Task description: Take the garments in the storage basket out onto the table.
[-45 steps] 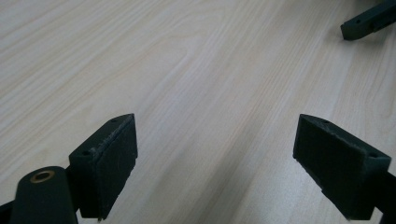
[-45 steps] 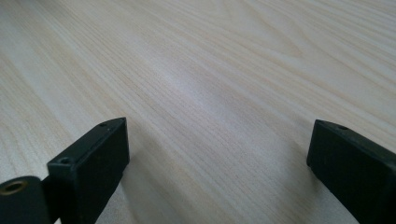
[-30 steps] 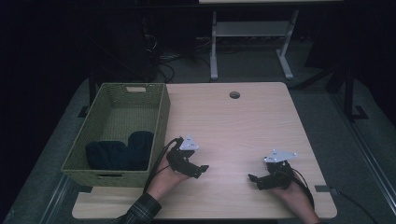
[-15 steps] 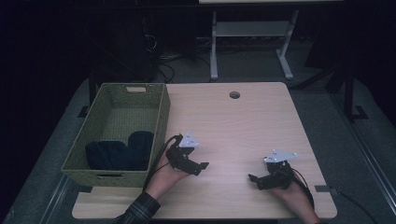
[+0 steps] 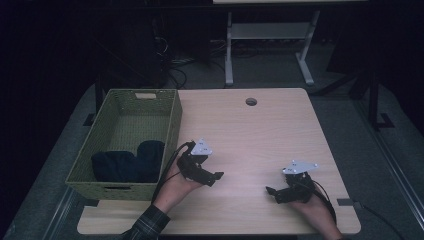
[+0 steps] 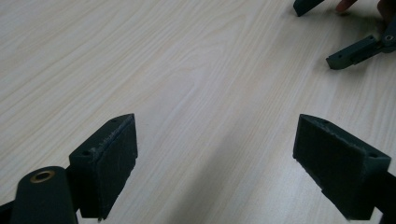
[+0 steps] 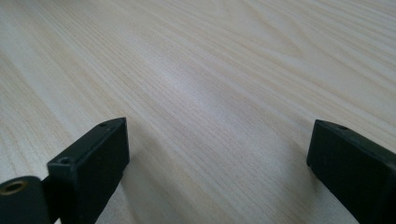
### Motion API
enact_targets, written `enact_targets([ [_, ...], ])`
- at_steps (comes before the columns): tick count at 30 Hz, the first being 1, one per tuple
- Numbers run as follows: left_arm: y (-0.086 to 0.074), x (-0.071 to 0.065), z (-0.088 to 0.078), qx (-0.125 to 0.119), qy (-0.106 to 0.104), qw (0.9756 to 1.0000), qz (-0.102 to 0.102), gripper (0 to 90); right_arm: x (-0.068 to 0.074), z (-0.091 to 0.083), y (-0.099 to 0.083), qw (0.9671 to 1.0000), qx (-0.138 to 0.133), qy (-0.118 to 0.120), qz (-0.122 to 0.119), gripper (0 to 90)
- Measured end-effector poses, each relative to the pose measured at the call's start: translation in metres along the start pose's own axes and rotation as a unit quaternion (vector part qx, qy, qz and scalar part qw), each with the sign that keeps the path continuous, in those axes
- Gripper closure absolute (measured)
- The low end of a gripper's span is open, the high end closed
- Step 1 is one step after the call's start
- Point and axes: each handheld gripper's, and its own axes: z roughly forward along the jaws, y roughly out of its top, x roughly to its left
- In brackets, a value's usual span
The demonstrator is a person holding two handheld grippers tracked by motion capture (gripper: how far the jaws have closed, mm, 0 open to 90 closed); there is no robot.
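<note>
Left gripper point(image 5: 212, 176): fingers point(image 6: 105, 161) spread wide apart, nothing between them, low over the bare wooden table point(image 5: 260, 135). Right gripper point(image 5: 274, 193): fingers point(image 7: 93, 163) likewise wide apart and empty, close to the table near its front edge. The two grippers are well apart. Left of the left gripper stands a green woven basket point(image 5: 170, 125) holding a dark folded cloth point(image 5: 127, 162).

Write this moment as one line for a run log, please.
left gripper: open, empty, over table | right gripper: open, empty | dark cloth: in green basket
</note>
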Motion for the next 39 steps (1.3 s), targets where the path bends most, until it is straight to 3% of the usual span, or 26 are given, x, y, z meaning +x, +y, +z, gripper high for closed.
enact_targets([
  [13,0.011,0.000,-0.010,-0.001,-0.009,0.9999,0.013,13.6,0.000,0.000,0.000,1.0000,0.000,0.000,0.000,5.3],
  [39,0.022,0.011,-0.027,0.008,-0.032,0.9995,-0.001,13.8,0.000,0.000,0.000,1.0000,0.000,0.000,0.000,5.3],
])
